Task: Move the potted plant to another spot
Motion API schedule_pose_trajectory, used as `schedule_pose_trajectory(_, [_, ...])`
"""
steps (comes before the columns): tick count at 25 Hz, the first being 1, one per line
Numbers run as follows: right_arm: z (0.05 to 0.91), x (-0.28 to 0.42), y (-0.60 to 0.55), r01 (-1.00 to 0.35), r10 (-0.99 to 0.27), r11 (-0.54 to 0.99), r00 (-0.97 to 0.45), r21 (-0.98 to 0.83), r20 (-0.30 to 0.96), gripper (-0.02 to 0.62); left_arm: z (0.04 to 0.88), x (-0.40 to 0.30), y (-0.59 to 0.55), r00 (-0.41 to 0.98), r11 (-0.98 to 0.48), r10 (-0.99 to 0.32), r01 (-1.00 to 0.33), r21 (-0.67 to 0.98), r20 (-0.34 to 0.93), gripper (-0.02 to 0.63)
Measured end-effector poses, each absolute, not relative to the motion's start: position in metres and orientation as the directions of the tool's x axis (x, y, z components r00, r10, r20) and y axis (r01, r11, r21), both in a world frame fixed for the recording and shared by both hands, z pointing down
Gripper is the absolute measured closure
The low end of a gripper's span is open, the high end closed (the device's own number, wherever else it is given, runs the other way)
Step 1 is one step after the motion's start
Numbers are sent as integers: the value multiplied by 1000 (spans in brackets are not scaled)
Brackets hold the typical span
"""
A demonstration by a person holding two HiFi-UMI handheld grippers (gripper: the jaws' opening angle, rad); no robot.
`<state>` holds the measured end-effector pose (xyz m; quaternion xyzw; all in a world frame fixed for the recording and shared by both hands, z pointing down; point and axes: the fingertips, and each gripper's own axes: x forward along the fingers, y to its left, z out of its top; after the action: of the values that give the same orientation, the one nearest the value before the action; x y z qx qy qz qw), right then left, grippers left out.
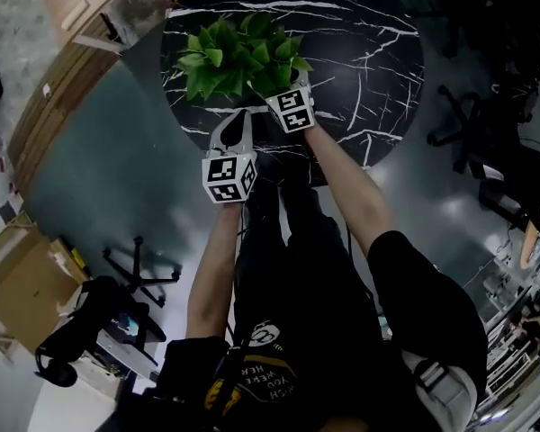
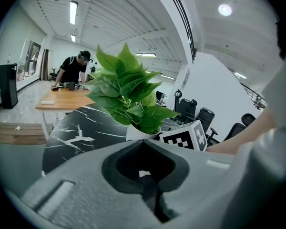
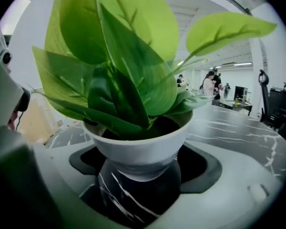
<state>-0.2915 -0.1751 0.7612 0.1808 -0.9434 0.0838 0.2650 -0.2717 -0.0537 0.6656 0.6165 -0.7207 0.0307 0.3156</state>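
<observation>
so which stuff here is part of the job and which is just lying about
job: green leafy plant in white pot; round black marble table; right gripper, around the pot
lying about: wooden table; black office chairs; cardboard boxes; left gripper, shut, idle

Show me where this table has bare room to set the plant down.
The round marble table is bare across its right half and far side, from the potted plant to the right rim. Crowded: the near-left edge, where plant, right hand-held gripper and left hand-held gripper bunch.
</observation>
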Motion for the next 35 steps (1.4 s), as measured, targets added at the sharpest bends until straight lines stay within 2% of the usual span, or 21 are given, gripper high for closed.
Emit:
schedule_pose_trajectory(9, [766, -73, -249, -659, -531, 749, -654, -62, 539, 121, 673, -109, -118, 225, -33, -836, -930, 365, 500, 603])
schedule_pose_trajectory(19, [769, 128, -281, -849, -695, 526, -466, -55, 547, 123, 669, 20, -153, 397, -229, -767, -903, 363, 504, 603])
schedule_pose_trajectory(22, [769, 157, -282, -864, -707, 500, -451, -66, 545, 123, 668, 37, -155, 415, -255, -751, -900, 355, 514, 601])
schedule_pose_trajectory(31, [768, 160, -271, -837, -674, 529, -514, -139, 530, 109, 668, 51, -160, 425, -267, -733, -898, 349, 532, 601])
schedule_pose_trajectory(35, [768, 179, -231, -862, -666, 482, -476, -154, 574, 125, 665, 52, -151, 431, -271, -730, -895, 355, 531, 601])
